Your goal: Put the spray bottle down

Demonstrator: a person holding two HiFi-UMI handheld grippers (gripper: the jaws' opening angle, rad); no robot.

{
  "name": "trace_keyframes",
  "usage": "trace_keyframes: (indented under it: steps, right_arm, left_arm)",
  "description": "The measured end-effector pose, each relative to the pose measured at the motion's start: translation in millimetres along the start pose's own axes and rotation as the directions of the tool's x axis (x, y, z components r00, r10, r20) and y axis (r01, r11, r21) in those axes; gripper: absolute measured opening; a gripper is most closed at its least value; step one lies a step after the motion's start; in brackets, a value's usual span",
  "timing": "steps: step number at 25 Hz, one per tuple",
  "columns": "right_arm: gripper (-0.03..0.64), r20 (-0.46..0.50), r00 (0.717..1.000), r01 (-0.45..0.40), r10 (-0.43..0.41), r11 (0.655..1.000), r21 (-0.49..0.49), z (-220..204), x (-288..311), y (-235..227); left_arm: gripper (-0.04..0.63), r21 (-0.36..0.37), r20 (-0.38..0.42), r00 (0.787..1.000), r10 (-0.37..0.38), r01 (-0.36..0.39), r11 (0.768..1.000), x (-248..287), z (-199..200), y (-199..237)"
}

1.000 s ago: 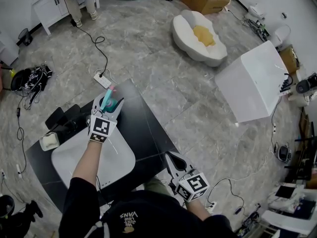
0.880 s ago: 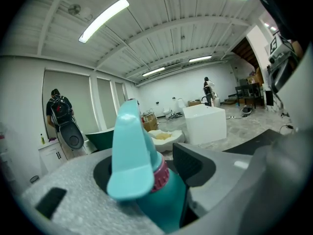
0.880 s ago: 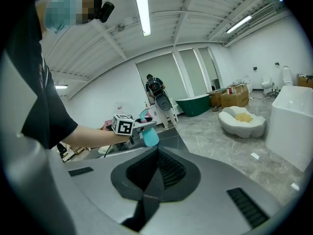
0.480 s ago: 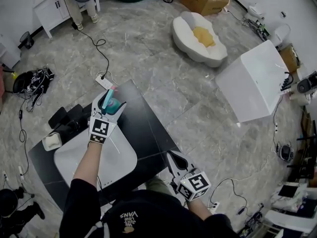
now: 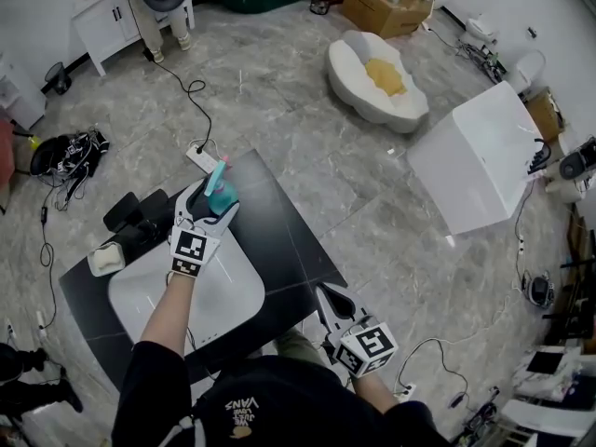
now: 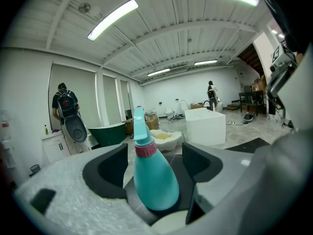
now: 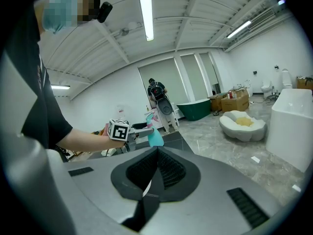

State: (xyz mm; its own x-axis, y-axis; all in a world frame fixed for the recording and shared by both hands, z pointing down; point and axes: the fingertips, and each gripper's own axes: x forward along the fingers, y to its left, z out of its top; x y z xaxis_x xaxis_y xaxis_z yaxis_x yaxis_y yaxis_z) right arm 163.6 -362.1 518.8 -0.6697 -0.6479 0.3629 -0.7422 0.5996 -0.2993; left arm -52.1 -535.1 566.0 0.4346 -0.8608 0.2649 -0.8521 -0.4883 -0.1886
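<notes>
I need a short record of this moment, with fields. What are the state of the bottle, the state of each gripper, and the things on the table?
bottle: teal spray bottle with a pink collar, standing on the black table
left gripper: jaws wide apart, with the bottle between them and a gap on each side
right gripper: jaws together, nothing between them, held low near the person's body
also on table: white basin, nearer the person than the bottle
task status: bottle appears set down and released
</notes>
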Motion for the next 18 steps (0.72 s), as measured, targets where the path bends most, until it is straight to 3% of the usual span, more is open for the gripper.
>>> trace_keyframes:
  steps: [7,14,16,18]
  right_arm:
    - [0.008,0.028,1.0,0.003,-0.003,1.0,-0.007,-7.1,-17.7,29.8]
    - [0.008,0.077,0.995,0.058,-0.057,0.998,-0.006,-18.7,-45.6,55.2]
    - [0.008,0.094,0.993,0.072,-0.07,0.997,-0.01,-19.6,-54.7,61.4]
    - [0.008,0.113,0.991,0.075,-0.073,0.997,-0.015,-20.3,-62.4,68.2]
  left_arm:
    - [0.342,-0.015,0.003,1.0,0.015,-0.015,1.0,-45.3,-0.9,-10.1]
    - [0.339,-0.004,0.022,0.999,-0.028,0.028,1.0,-96.0,5.3,-33.2]
    - [0.301,-0.001,0.031,0.999,-0.04,0.04,0.999,-112.2,7.5,-42.4]
    - [0.216,0.011,0.037,0.998,-0.044,0.043,0.999,-127.8,8.9,-50.6]
